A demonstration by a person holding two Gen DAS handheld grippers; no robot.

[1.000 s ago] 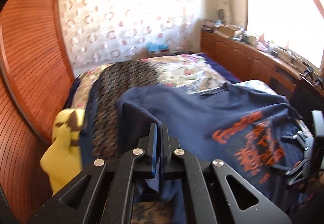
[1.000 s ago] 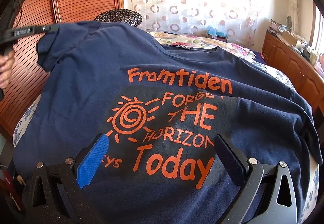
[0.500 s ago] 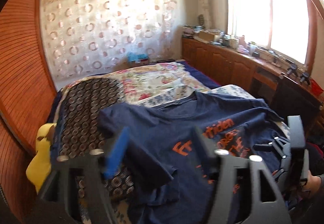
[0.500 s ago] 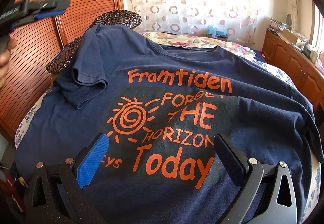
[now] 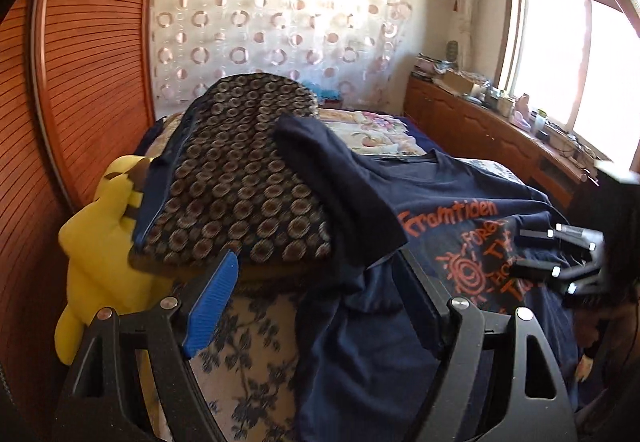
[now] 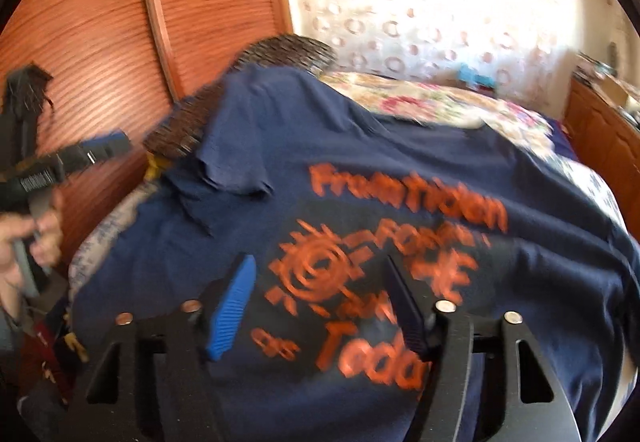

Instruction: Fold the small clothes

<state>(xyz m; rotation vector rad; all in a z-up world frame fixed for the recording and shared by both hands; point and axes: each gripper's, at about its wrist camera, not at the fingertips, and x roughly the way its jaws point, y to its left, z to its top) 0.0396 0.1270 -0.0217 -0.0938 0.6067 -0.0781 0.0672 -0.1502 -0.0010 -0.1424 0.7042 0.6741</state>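
A navy T-shirt (image 6: 400, 170) with orange print lies spread front-up on the bed; it also shows in the left wrist view (image 5: 460, 202). Its left sleeve (image 6: 232, 162) is folded in over the chest. My left gripper (image 5: 316, 290) is open and empty, low at the bed's left edge by the sleeve (image 5: 340, 186). It shows in the right wrist view (image 6: 100, 150) at the far left, held by a hand. My right gripper (image 6: 320, 302) is open and empty just above the shirt's print; it appears at the right of the left wrist view (image 5: 560, 262).
A dark patterned cushion (image 5: 240, 182) lies under the shirt's left shoulder, with a yellow plush toy (image 5: 96, 250) beside it. A wooden slatted wardrobe (image 5: 80, 102) stands on the left. A wooden sideboard (image 5: 500, 134) with clutter runs under the window. Floral bedding (image 6: 440, 102) lies behind.
My left gripper has let go of the sleeve, opened, and dropped low to the bed's left edge. The sleeve now lies folded over the chest. My right gripper has shifted closer over the print.
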